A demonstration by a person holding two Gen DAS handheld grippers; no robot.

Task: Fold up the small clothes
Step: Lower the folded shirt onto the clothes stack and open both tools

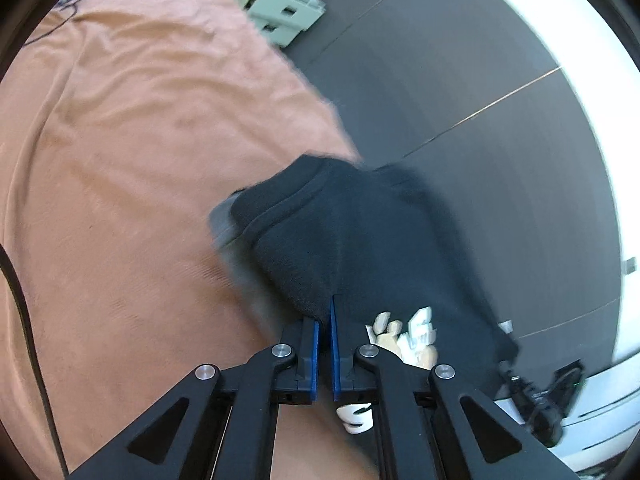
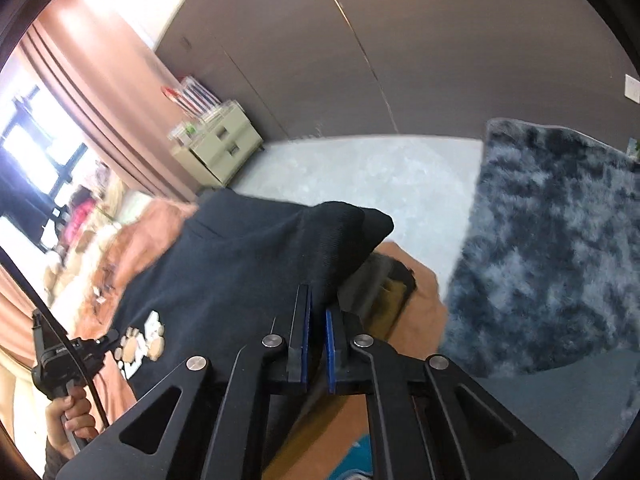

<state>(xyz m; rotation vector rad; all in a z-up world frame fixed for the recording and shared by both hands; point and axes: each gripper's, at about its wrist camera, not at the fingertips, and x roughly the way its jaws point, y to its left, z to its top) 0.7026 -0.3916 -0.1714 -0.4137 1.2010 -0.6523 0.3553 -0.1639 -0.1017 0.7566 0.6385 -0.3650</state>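
Between the blue pads (image 1: 316, 344) of the left gripper (image 1: 325, 332), an edge of a small black shirt (image 1: 360, 232) is pinched tight. The jaws are almost closed, with only the cloth between them. In the right wrist view, the right gripper (image 2: 316, 332) is also clamped on the shirt (image 2: 240, 264), at another edge. A thin gap is left between its pads, and the cloth is caught in it.

The shirt is held up in the air between the two grippers. It is stretched a little and hangs over the orange bed cover (image 1: 132, 168). A picture in white and tan (image 1: 408, 336) is printed on the shirt. One part that may be a sleeve or a corner (image 2: 360, 220) sticks out at the top.

Farther out, a shaggy gray rug (image 2: 552, 240) is seen on the pale floor (image 2: 360, 172). A small green drawer box (image 2: 220, 144) stands by the dark wall (image 2: 440, 48).

No fold can be seen in the shirt yet. It seems that the job is only at the start: the shirt has been picked up but not laid flat. It is judged that it must be spread on the bed, folded over, and smoothed. Whether other clothes are waiting cannot be told.
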